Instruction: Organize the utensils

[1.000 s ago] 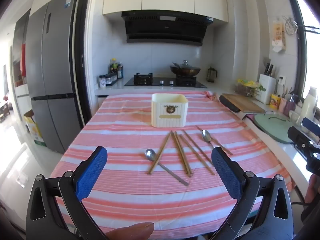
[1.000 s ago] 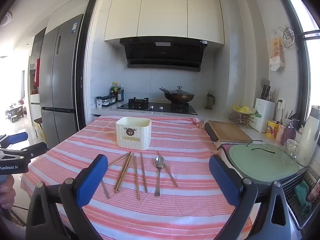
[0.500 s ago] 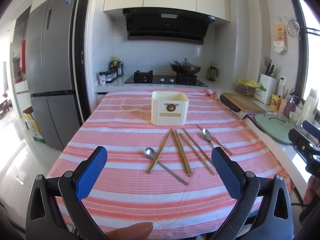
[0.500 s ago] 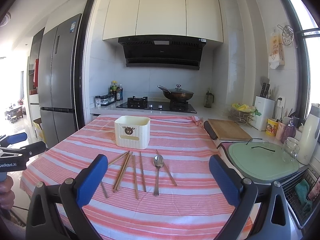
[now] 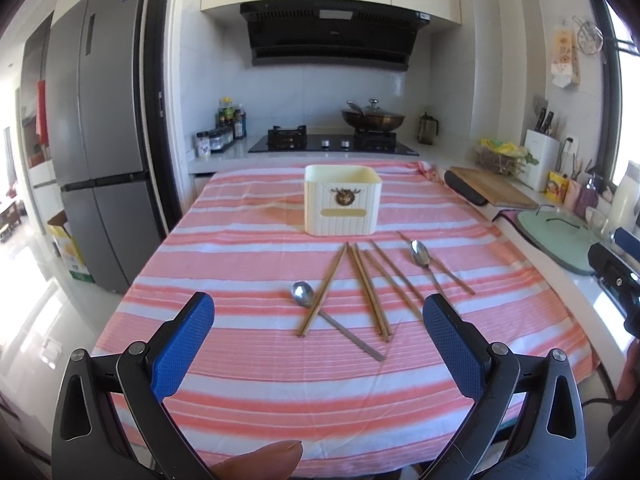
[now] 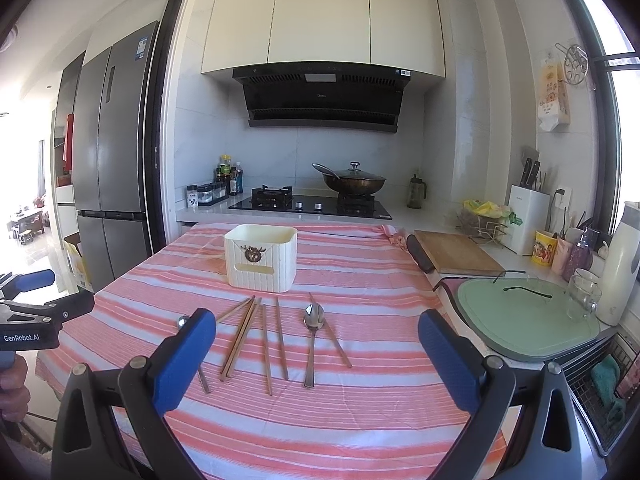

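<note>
Both grippers' fingers gape empty; the chopsticks (image 5: 362, 284) are light, thin and stiff, likely slippery, best pinched mid-length

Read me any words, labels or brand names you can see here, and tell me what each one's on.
"GenRobot.AI": white letters on the left gripper's black body, seen in the right wrist view.
Fridge sticker: too small to read.
Range hood labels: blurred.
Hanging packet on the wall: print unreadable.
Yellow cup: print unreadable.
Cream box: emblem and blank plate, no readable text.
</note>
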The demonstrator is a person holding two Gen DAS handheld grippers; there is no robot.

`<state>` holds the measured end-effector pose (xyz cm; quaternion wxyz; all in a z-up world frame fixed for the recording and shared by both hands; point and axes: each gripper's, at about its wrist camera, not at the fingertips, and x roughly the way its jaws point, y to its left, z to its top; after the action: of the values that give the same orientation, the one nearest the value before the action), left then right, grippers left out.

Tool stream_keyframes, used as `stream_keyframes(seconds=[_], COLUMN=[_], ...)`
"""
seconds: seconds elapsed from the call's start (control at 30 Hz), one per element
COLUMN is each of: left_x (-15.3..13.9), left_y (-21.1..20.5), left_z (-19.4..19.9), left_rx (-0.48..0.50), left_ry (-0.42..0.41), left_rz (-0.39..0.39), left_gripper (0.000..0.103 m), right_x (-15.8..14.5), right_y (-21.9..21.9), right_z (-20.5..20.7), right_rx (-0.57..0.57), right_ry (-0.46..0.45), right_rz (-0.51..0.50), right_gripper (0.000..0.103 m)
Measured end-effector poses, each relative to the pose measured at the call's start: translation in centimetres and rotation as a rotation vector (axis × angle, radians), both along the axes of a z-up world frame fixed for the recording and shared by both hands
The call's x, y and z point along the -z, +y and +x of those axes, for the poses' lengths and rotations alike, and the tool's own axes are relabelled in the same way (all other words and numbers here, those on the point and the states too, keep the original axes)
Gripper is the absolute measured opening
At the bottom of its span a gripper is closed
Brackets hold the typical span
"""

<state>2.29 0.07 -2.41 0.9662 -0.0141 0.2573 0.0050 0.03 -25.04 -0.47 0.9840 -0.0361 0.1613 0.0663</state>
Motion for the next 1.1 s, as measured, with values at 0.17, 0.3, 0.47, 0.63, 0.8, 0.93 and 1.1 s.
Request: stream_keyframes(seconds=[0.17, 0.3, 0.47, 0.63, 0.8, 0.93, 1.1], left_x=[0.4, 1.1, 2.6, 5.3, 9.4, 13.2, 15.7], left_y=[0.2, 0.5, 1.3, 3.4, 5.7, 7.3, 6.9], left_z=[0.7, 1.7, 3.5, 6.6, 11.4, 14.9, 16.7], left_rx=[0.006, 0.002, -0.015, -0.031, -0.110, -0.099, -0.089], left_ry=[0.021, 0.047, 0.092, 0.139, 0.213, 0.338, 0.401], left_rz=[-0.003, 0.002, -0.001, -0.043, 0.053, 0.029, 0.060], left_gripper=[0.103, 0.103, 0.103, 0.103, 0.103, 0.103, 0.103], right_x=[0.4, 0.9, 1.3, 1.9, 2.6, 3.3, 3.7], right_y=[-0.1, -0.3, -1.0, -1.8, -3.1, -3.7, -3.7], right_z=[0.6, 1.2, 2.0, 3.2, 4.6, 5.6, 6.3], right_rx=[0.005, 0.012, 0.025, 0.045, 0.081, 0.090, 0.092], right_ry=[0.013, 0.031, 0.049, 0.067, 0.096, 0.128, 0.144], right_rz=[0.001, 0.001, 0.001, -0.012, -0.008, 0.006, 0.008], right_gripper=[0.103, 0.103, 0.103, 0.103, 0.103, 0.103, 0.103])
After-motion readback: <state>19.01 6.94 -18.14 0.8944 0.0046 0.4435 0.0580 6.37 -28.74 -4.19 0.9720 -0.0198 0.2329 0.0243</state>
